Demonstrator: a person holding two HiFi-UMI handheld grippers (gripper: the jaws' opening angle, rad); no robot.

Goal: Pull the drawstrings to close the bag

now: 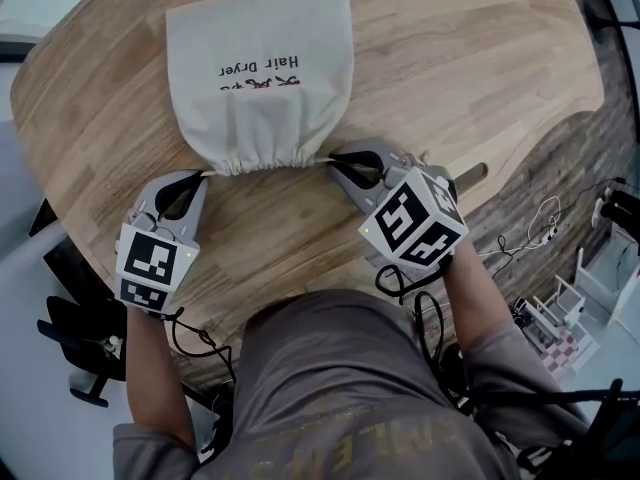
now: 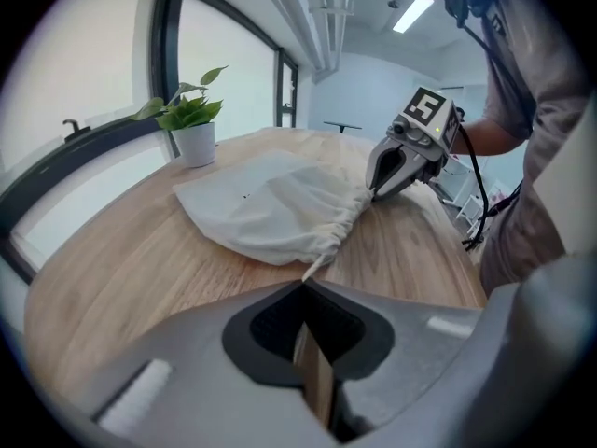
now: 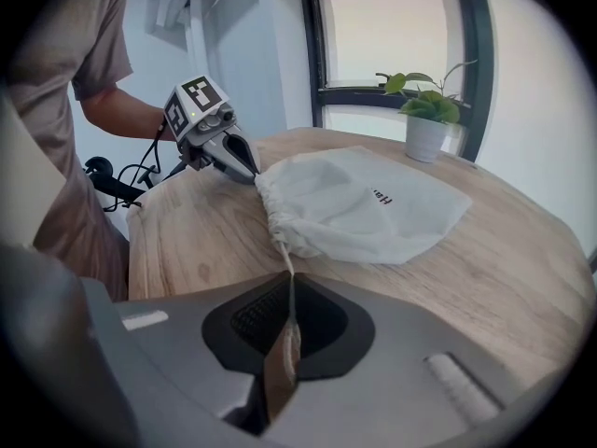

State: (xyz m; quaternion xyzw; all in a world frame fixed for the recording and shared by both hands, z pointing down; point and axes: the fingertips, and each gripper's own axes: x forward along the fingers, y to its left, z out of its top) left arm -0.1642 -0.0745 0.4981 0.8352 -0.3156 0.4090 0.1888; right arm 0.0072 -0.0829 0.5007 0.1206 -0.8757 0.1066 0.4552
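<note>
The round wooden table [image 1: 480, 88] carries a pale cloth bag [image 1: 260, 78] lying flat, its mouth gathered tight and facing the person. The left gripper [image 1: 202, 176] and right gripper [image 1: 334, 159] sit at either side of that mouth, each with jaws pinched together on its cord: the left drawstring [image 2: 315, 266] and the right drawstring [image 3: 284, 259].

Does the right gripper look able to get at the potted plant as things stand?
Probably not yet. The right gripper is shut on the drawstring of the bag, and the potted plant stands beyond the bag across the table; it must let go first.
</note>
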